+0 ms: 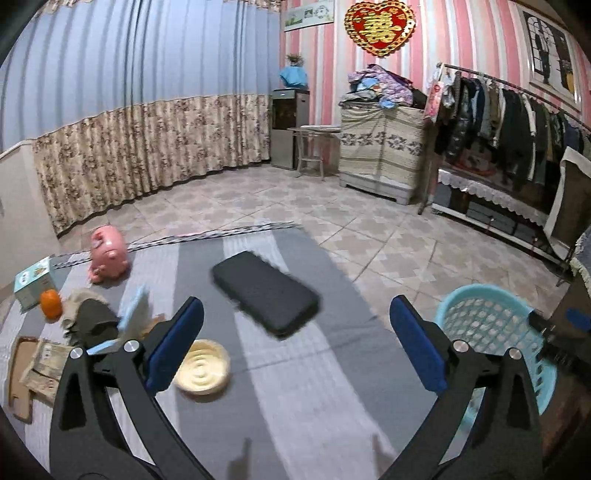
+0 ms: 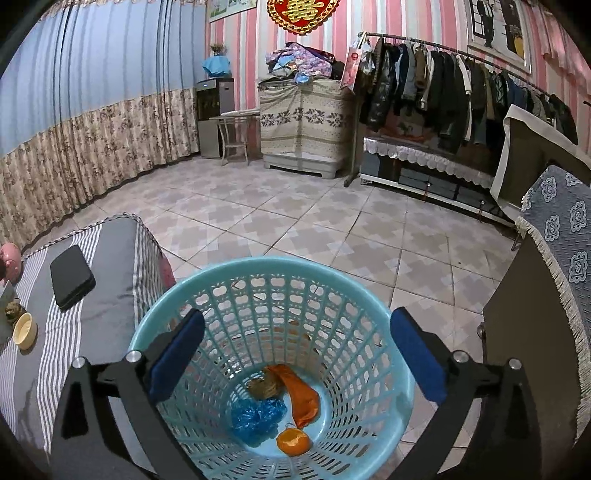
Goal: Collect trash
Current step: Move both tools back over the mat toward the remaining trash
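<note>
gold double-happiness character on red heart [image 1: 379, 26] on far wall, left gripper [image 1: 295, 343] wide, empty above striped table [image 1: 314, 387], right gripper [image 2: 297, 360] wide, empty over basket [image 2: 369, 295]

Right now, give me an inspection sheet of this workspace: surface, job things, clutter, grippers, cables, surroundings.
Surface: grey striped cloth covers the table.
Job's things: turquoise basket on the floor beside the table holds a blue bag, orange wrapper, orange peel and a brownish scrap. Paper scraps and a crumpled heap lie on the table.
Clutter: black case, yellow bowl, pink piggy bank, small box.
Grippers: left gripper open over the table; right gripper open above the basket.
Cables: nothing seen.
Surroundings: curtain, clothes rack, tiled floor.
</note>
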